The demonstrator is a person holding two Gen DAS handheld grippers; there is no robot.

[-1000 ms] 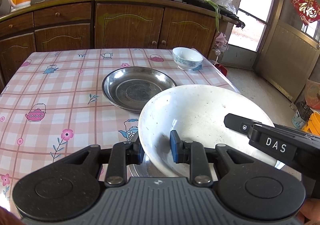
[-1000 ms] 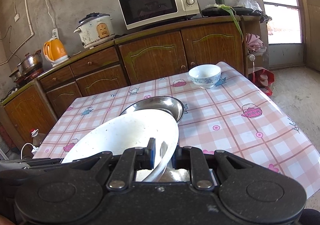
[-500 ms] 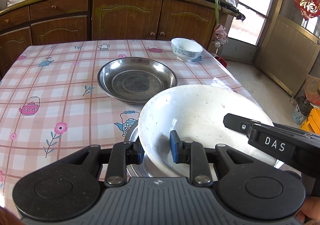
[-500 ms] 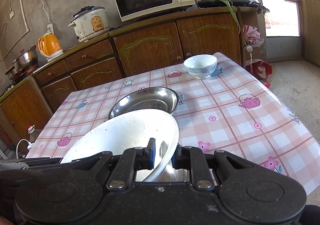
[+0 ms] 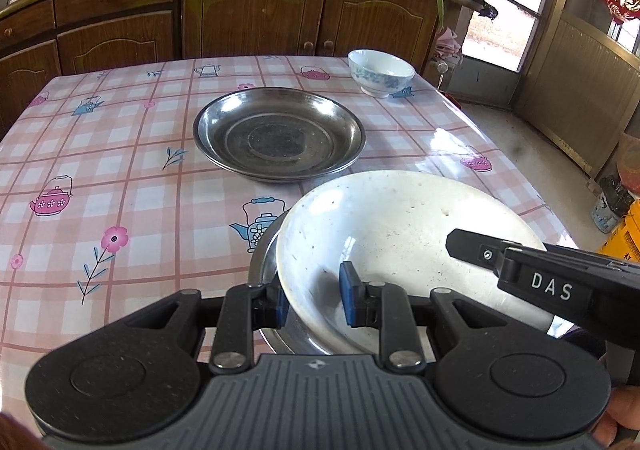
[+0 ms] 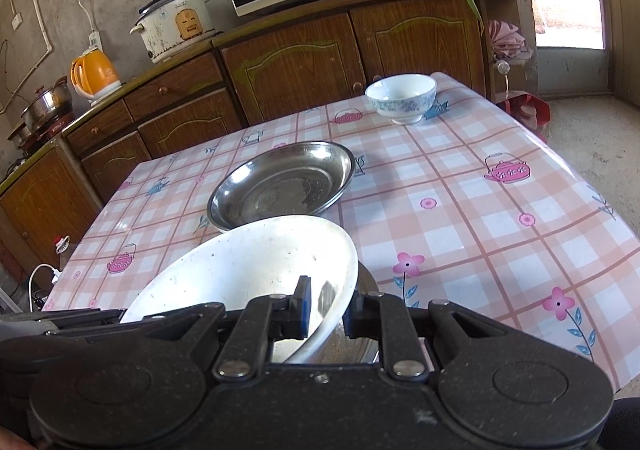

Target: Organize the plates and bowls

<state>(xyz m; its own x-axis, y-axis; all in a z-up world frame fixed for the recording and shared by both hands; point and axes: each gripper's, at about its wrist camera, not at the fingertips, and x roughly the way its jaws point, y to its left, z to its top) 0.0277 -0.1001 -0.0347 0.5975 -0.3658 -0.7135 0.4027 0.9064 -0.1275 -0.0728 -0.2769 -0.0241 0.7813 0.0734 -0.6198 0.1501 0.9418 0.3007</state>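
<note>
Now, white plate (image 5: 400, 234) tilted, hollow up, left gripper (image 5: 314, 300) and right gripper (image 6: 326, 308) clamping opposite rims

white bowl (image 5: 400, 226), steel plate (image 5: 280, 133), pink-check tablecloth (image 5: 120, 153)

Left wrist view: low at the near edge of the table (image 5: 120, 177), facing across toward the cabinets (image 5: 256, 5). Right wrist view: same near edge, angled toward the far left corner. Shared: white plate (image 5: 400, 234), steel dish (image 5: 280, 133).
</note>
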